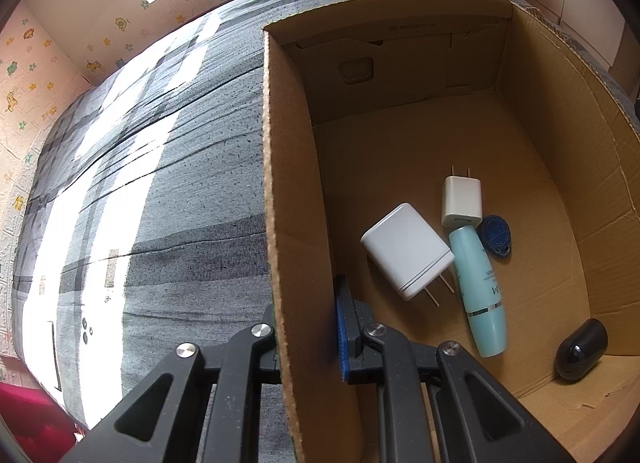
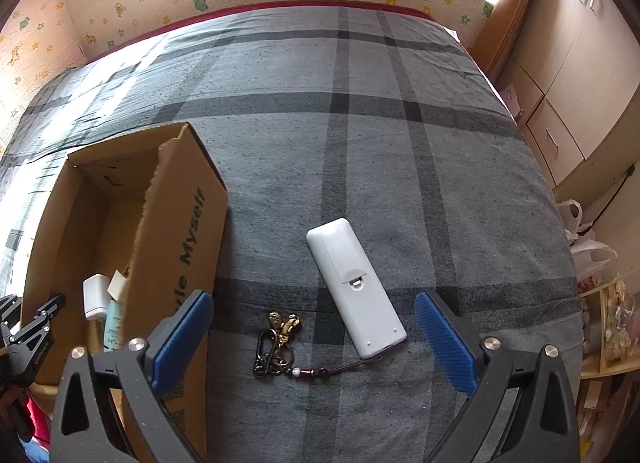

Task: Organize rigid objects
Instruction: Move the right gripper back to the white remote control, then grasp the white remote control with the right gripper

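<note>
Remote (image 2: 355, 287) lies back-up on the bed (image 2: 400, 143), centre of the right view, long axis running from upper left to lower right, battery door toward the upper end. It looks light, stiff, smooth plastic; best taken across its narrow middle. Right gripper (image 2: 314, 339) hangs spread wide over it. Left gripper (image 1: 308, 337) pinches the box (image 1: 276, 183) wall. Keychain (image 2: 278, 343) lies beside the remote's lower end.

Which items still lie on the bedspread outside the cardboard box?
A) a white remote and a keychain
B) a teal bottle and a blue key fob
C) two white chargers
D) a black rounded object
A: the white remote and the keychain lie on the plaid bedspread in front of the open right gripper, beside the cardboard box.
</note>
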Demonstrator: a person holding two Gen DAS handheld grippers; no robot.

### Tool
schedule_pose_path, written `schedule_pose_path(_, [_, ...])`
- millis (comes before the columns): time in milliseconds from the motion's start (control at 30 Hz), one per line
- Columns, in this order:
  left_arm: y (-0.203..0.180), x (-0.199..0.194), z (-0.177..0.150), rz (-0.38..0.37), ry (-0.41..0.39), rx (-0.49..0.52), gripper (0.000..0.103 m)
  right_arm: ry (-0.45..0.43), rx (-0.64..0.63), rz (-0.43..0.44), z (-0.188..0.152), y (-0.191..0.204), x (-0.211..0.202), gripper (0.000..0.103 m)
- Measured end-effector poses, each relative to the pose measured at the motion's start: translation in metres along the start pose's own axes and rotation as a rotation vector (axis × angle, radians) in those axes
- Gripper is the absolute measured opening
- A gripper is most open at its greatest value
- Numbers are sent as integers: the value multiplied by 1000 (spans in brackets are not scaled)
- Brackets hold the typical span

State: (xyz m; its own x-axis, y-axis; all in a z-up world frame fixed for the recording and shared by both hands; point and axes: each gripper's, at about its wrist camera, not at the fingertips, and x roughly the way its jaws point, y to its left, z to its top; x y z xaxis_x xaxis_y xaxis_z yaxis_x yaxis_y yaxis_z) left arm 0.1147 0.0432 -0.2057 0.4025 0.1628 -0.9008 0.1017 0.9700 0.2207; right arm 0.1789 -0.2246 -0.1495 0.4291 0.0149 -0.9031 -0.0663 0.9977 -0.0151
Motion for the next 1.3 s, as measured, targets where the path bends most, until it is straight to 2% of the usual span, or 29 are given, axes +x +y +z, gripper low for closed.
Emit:
schedule_pose_path(567, [0, 1, 0, -7, 2, 0, 15, 150, 23, -22, -2, -31, 97, 103])
schedule_pose_path(933, [6, 1, 0, -21, 5, -6, 15, 178, -4, -20, -3, -32, 118, 100])
schedule_pose_path(1133, [10, 0, 0, -33, 4, -13, 15, 189, -23, -27, -6, -35, 128, 89])
schedule_pose_path(1300, [12, 0, 1, -48, 4, -21, 15, 179, -20, -14, -4, -35, 122, 59])
